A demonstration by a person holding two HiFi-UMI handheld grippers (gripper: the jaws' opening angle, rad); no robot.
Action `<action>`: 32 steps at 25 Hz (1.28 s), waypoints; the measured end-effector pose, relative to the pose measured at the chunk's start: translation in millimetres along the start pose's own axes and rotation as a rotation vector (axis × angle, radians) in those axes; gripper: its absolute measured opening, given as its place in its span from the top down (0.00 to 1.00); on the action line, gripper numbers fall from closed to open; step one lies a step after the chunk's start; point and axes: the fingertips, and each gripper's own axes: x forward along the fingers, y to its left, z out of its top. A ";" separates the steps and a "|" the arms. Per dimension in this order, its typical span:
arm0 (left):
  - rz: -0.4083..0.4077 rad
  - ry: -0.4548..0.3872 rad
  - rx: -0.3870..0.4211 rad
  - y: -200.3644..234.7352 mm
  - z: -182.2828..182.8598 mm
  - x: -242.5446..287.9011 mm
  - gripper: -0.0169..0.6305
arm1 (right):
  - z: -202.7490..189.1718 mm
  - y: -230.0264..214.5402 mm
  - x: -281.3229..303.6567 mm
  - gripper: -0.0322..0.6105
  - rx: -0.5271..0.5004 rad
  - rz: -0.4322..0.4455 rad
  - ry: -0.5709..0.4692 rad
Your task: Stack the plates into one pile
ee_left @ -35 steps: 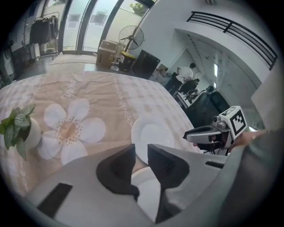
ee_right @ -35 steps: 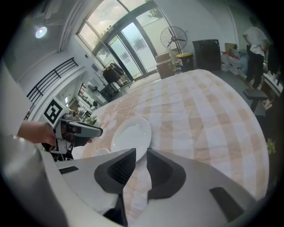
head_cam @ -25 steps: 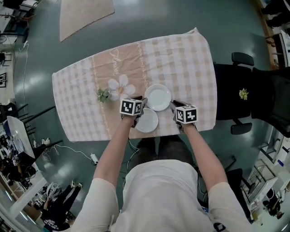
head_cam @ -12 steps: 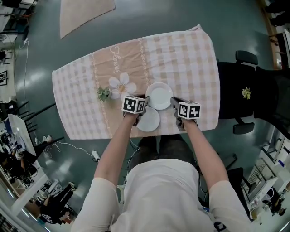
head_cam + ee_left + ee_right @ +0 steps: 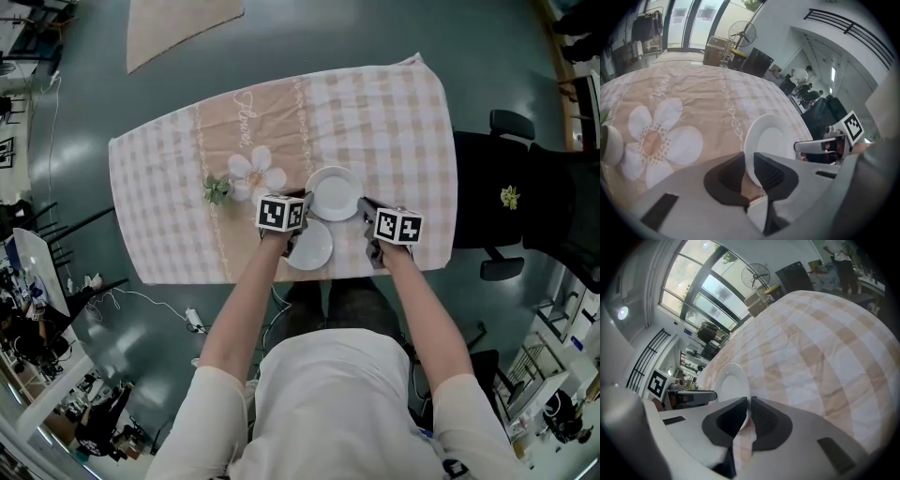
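Observation:
Two white plates lie on the checked tablecloth [image 5: 394,122]. The far plate [image 5: 335,193] sits between my grippers; the near plate [image 5: 310,246] lies just in front of it, by the table's front edge. My left gripper [image 5: 302,211] has its jaws around the far plate's left rim; they have just been closing, and the rim [image 5: 749,154] fills the gap between the pads. My right gripper [image 5: 362,208] is shut on the same plate's right rim [image 5: 733,385]. Each gripper view shows the other gripper across the plate.
A printed white flower [image 5: 257,172] and a small green sprig [image 5: 217,190] lie left of the plates. A black chair [image 5: 497,202] stands against the table's right side. The cloth hangs over the front edge below the near plate.
Both grippers stay at the far plate's two sides. Apart from a small shift of the head view, nothing has visibly moved.

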 end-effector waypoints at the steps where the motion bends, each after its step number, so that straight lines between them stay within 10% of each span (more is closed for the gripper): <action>1: -0.001 -0.010 -0.007 -0.9 3.2 -1.9 0.88 | 1.9 0.9 -0.9 0.87 -0.006 -0.002 0.000; 13: 0.019 -0.058 -0.027 -5.2 12.5 -46.4 0.87 | 8.3 38.6 -16.8 0.87 -0.084 0.021 0.025; 32: 0.055 -0.031 -0.197 18.2 -98.6 -86.4 0.88 | -88.7 76.6 -2.4 0.87 -0.192 0.051 0.241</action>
